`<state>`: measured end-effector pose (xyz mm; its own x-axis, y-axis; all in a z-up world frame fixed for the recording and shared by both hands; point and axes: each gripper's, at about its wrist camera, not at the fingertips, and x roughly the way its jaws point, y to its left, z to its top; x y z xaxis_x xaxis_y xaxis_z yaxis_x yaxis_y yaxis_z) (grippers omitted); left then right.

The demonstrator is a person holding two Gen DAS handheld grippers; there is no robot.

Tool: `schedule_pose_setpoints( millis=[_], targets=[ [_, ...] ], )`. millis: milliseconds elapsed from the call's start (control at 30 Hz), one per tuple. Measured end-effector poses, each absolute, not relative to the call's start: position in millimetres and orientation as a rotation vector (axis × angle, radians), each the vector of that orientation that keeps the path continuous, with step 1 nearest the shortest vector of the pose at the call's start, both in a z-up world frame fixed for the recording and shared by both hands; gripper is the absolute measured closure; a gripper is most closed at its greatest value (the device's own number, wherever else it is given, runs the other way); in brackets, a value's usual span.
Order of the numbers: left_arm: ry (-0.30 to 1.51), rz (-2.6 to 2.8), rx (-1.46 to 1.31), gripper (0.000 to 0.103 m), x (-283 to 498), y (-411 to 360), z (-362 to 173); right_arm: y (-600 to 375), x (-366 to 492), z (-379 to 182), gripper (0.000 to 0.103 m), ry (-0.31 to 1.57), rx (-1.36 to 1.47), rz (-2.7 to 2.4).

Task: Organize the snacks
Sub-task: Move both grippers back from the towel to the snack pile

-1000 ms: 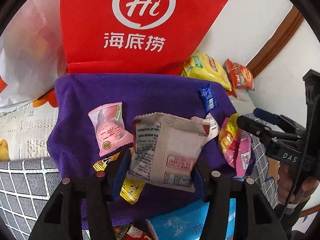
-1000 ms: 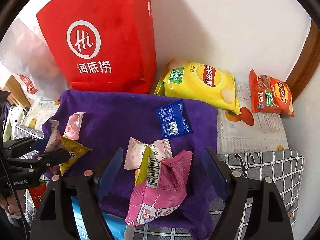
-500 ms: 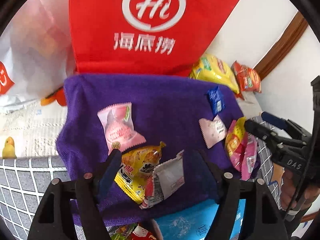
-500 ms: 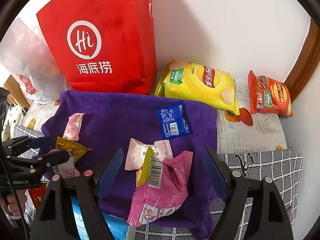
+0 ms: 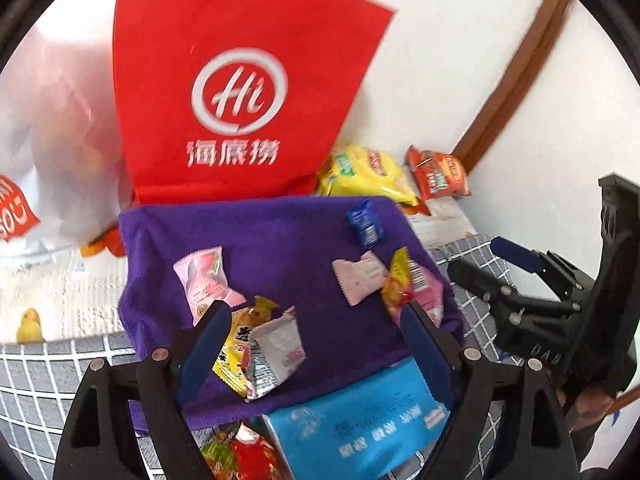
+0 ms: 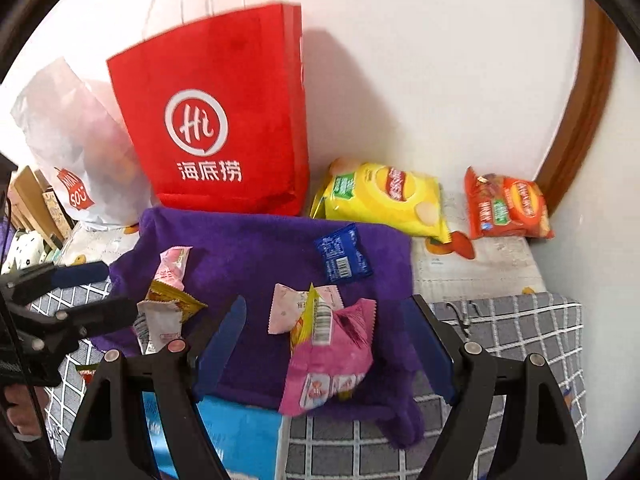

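Your left gripper (image 5: 316,344) is opening, jaws wide; the silver packet (image 5: 274,354) lies loose on the purple towel (image 5: 280,240) at lower centre of the left view, beside the left finger and not pressed by either pad. It rests against a yellow packet (image 5: 236,344). Your right gripper (image 6: 332,352) stands wide and grips nothing; a pink packet (image 6: 332,364) lies between its fingers at lower centre of the right view, clear of both pads. A blue packet (image 6: 342,254) sits mid-towel. The red bag (image 6: 224,120) stands at upper left, chip bags (image 6: 384,200) at right.
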<state>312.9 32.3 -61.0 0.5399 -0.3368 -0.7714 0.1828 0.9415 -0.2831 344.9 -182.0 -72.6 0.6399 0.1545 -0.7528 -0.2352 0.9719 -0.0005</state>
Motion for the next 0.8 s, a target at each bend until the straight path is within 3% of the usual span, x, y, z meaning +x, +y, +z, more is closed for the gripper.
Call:
schedule_pose_setpoints(
  millis=[433,800],
  targets=[
    [0.855,-0.333,-0.122,0.019,251.9,22.0,-6.6,-201.0,271.0,-34.3,0.023,0.752,-0.097,0.156],
    [0.923,-0.214,-0.173,0.020,192.6,56.5,-36.1,-181.4,217.1,-62.5,0.024,0.802,-0.136,0.226]
  ],
)
